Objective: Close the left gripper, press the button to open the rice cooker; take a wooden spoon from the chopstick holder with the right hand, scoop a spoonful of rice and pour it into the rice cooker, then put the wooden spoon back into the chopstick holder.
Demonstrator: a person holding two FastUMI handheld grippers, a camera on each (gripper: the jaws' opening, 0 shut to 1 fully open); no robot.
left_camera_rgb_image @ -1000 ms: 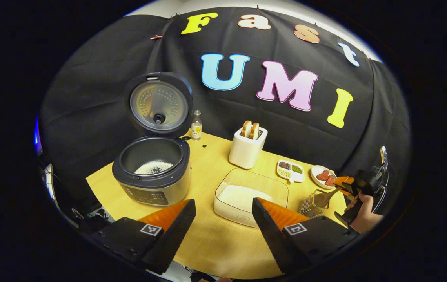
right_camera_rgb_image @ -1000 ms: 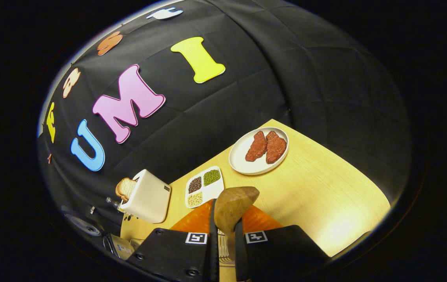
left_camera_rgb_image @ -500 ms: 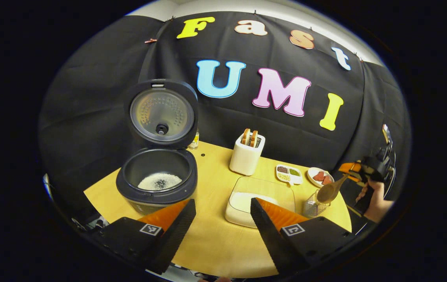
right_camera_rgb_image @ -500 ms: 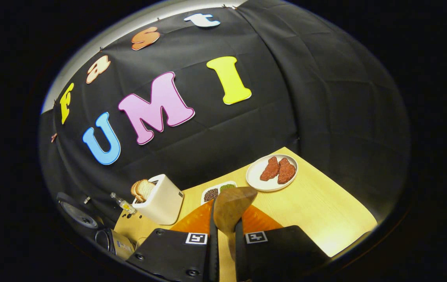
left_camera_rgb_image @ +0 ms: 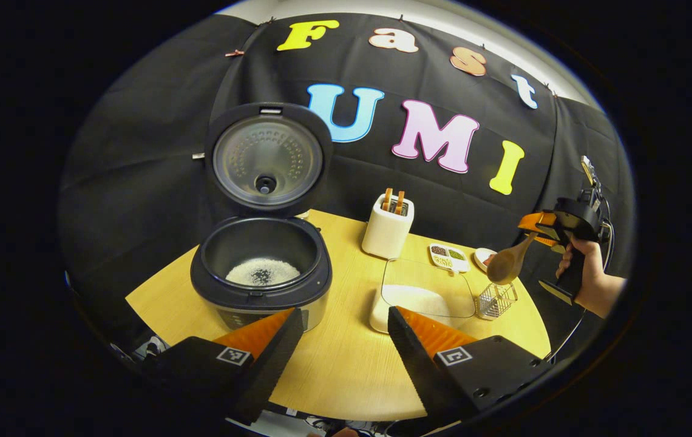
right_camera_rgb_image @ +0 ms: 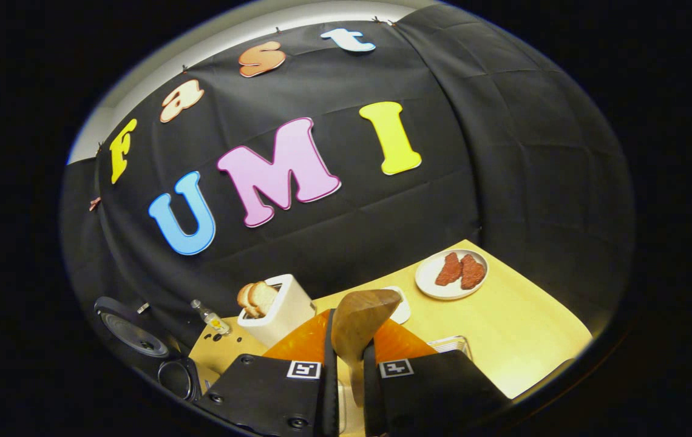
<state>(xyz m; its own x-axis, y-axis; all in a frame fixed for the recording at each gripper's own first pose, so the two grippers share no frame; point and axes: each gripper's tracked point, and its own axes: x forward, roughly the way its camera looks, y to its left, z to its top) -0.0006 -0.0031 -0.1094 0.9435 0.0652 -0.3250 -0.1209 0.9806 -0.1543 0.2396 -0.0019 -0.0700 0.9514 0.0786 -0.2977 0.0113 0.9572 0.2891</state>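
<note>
The wooden spoon (right_camera_rgb_image: 358,321) is clamped by its handle between the two fingers of the right gripper (right_camera_rgb_image: 349,364), its bowl rising just beyond the fingertips. In the left gripper view the same spoon (left_camera_rgb_image: 507,264) hangs in the air with the bowl pointing down and to the left, above the wire chopstick holder (left_camera_rgb_image: 496,299) and clear of it, while a hand (left_camera_rgb_image: 583,279) grips the tool's handle at the table's right edge. The chopstick holder stands just beside the clear rice container (left_camera_rgb_image: 425,294), which holds a low layer of white rice. Farther left, the rice cooker (left_camera_rgb_image: 261,267) sits with its lid (left_camera_rgb_image: 268,159) swung fully upright, and a patch of rice lies on the bottom of the inner pot. The left gripper (left_camera_rgb_image: 340,340) hovers in front of the cooker with its fingers spread wide and nothing between them. Toward the back of the wooden table (left_camera_rgb_image: 346,364) are a white toaster (left_camera_rgb_image: 387,226) with bread slices in it, a divided dish of grains (left_camera_rgb_image: 449,256) and a plate of red meat pieces (right_camera_rgb_image: 452,274). A small bottle (right_camera_rgb_image: 211,318) stands left of the toaster.
</note>
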